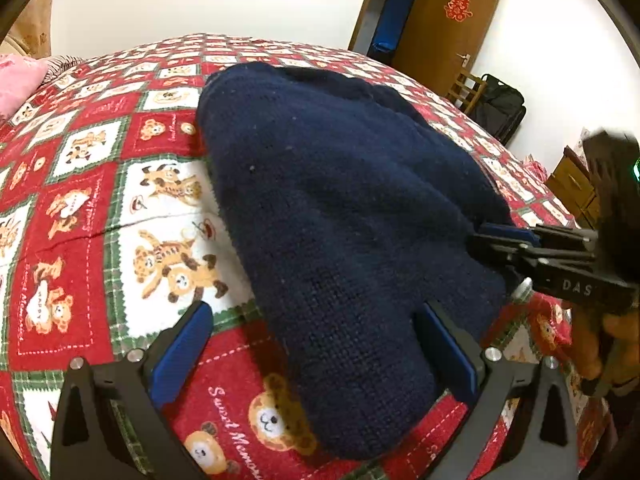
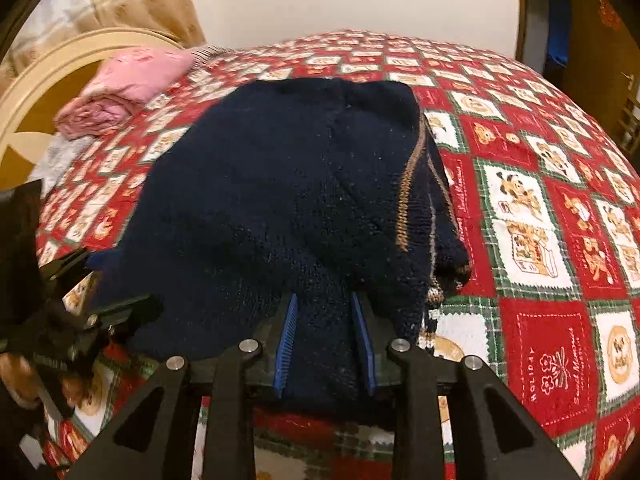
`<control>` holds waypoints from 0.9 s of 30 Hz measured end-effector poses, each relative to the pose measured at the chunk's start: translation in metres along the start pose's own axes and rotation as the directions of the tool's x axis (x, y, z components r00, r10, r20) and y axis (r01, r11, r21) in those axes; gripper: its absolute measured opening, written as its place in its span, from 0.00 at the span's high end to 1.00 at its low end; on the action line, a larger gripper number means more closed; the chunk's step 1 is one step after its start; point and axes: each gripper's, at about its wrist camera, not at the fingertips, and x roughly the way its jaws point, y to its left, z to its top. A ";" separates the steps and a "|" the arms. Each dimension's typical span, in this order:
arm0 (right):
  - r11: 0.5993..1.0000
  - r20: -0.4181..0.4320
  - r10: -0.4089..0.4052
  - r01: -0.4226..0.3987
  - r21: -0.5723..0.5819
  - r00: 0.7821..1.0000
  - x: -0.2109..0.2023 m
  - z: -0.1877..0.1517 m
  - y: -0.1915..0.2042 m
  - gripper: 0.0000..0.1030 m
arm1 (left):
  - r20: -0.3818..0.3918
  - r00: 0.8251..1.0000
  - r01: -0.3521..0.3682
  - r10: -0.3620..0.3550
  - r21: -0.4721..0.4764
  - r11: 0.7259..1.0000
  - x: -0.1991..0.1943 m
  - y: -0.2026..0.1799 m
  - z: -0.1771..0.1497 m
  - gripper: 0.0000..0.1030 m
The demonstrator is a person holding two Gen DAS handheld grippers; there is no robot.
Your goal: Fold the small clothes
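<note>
Right wrist view: right tool [image 2: 325, 340] pinches the near hem of the navy sweater [image 2: 280, 184], which lies on the bed [image 2: 540, 240]. Left tool [image 1: 316, 344] open, straddling its other edge. Mid-fold; next, left must close before lifting.

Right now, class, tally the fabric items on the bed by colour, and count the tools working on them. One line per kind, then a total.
Navy knitted sweater: 1
Pink folded fabric: 1
Red patchwork teddy-bear bedspread: 1
Tools: 2, the left tool and the right tool
Total: 5
</note>
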 end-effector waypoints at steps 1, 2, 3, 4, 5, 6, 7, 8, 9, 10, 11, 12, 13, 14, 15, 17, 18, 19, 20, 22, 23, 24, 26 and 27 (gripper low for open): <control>1.000 0.000 0.020 -0.020 0.015 1.000 -0.003 0.002 -0.002 0.72 | 0.003 1.000 0.003 -0.003 -0.002 1.000 -0.001 0.001 0.000 0.00; 0.999 0.005 0.045 -0.045 0.026 0.999 -0.007 0.003 -0.005 0.72 | 0.011 1.000 0.003 -0.003 -0.007 1.000 -0.004 0.002 0.000 0.00; 0.997 0.024 0.067 -0.068 0.033 0.997 -0.014 0.006 -0.007 0.71 | 0.021 1.000 0.003 -0.003 -0.013 1.000 -0.007 0.003 0.001 0.00; 0.996 0.048 0.076 -0.078 0.038 0.996 -0.021 0.007 -0.008 0.71 | 0.030 1.000 0.010 -0.009 -0.034 0.999 -0.014 0.006 0.003 0.00; 0.995 0.081 0.084 -0.088 0.046 0.993 -0.030 0.010 -0.013 0.69 | 0.043 0.999 0.021 -0.018 -0.055 0.998 -0.019 0.008 0.006 0.00; 0.994 0.102 0.085 -0.091 0.052 0.991 -0.033 0.012 -0.015 0.64 | 0.066 0.997 0.036 -0.031 -0.078 0.996 -0.025 0.012 0.009 0.00; 0.993 0.130 0.089 -0.098 0.064 0.988 -0.039 0.016 -0.021 0.56 | 0.093 0.995 0.036 -0.027 -0.096 0.995 -0.033 0.015 0.014 0.00; 0.992 0.145 0.088 -0.100 0.083 0.985 -0.040 0.020 -0.026 0.51 | 0.109 0.994 0.022 -0.012 -0.100 0.995 -0.036 0.018 0.018 0.00; 0.990 0.153 0.072 -0.089 0.113 0.986 -0.039 0.027 -0.034 0.44 | 0.118 0.993 0.006 0.007 -0.101 0.995 -0.038 0.020 0.024 0.00; 0.988 0.160 0.065 -0.086 0.130 0.985 -0.038 0.031 -0.039 0.44 | 0.121 0.992 -0.018 0.030 -0.097 0.995 -0.038 0.023 0.030 0.00; 0.984 0.164 0.066 -0.091 0.152 0.984 -0.034 0.036 -0.046 0.44 | 0.116 0.991 -0.053 0.063 -0.092 0.994 -0.035 0.026 0.039 0.00; 0.976 0.161 0.075 -0.105 0.188 0.984 -0.027 0.043 -0.054 0.44 | 0.110 0.990 -0.083 0.092 -0.091 0.992 -0.031 0.029 0.047 0.00; 0.971 0.149 0.087 -0.117 0.209 0.985 -0.020 0.048 -0.059 0.44 | 0.106 0.988 -0.100 0.110 -0.095 0.990 -0.027 0.032 0.054 0.00; 0.965 0.135 0.103 -0.132 0.229 0.986 -0.012 0.054 -0.065 0.44 | 0.097 0.988 -0.113 0.123 -0.101 0.988 -0.022 0.034 0.060 0.00; 0.959 0.127 0.112 -0.141 0.247 0.985 -0.005 0.059 -0.070 0.44 | 0.080 0.988 -0.119 0.129 -0.113 0.986 -0.015 0.038 0.067 0.00; 0.947 0.099 0.126 -0.150 0.283 0.987 0.013 0.068 -0.081 0.44 | 0.055 0.992 -0.108 0.116 -0.129 0.986 -0.002 0.043 0.074 0.00; 0.941 0.074 0.133 -0.149 0.304 0.988 0.024 0.073 -0.087 0.44 | 0.040 0.994 -0.099 0.105 -0.137 0.986 0.005 0.046 0.077 0.00; 0.939 0.064 0.132 -0.145 0.310 0.989 0.031 0.075 -0.091 0.44 | 0.032 0.995 -0.088 0.094 -0.144 0.986 0.009 0.047 0.078 0.00; 0.939 0.046 0.138 -0.146 0.311 0.989 0.040 0.077 -0.095 0.42 | 0.022 0.997 -0.074 0.078 -0.155 0.985 0.016 0.048 0.080 0.00; 0.938 0.020 0.137 -0.136 0.320 0.990 0.053 0.080 -0.104 0.35 | 0.002 0.999 -0.047 0.048 -0.150 0.987 0.028 0.046 0.081 0.00; 0.933 0.024 0.144 -0.144 0.330 0.989 0.057 0.080 -0.109 0.35 | -0.003 0.999 -0.048 0.048 -0.145 0.988 0.031 0.044 0.081 0.00; 0.928 0.023 0.160 -0.158 0.337 0.987 0.061 0.080 -0.113 0.34 | 0.002 0.999 -0.040 0.041 -0.138 0.990 0.033 0.042 0.080 0.00; 0.919 0.041 0.177 -0.180 0.351 0.983 0.063 0.078 -0.119 0.34 | 0.006 0.999 -0.031 0.032 -0.126 0.992 0.036 0.038 0.081 0.00; 0.914 0.064 0.180 -0.191 0.359 0.982 0.061 0.076 -0.122 0.34 | 0.010 1.000 -0.027 0.028 -0.122 0.992 0.037 0.037 0.081 0.00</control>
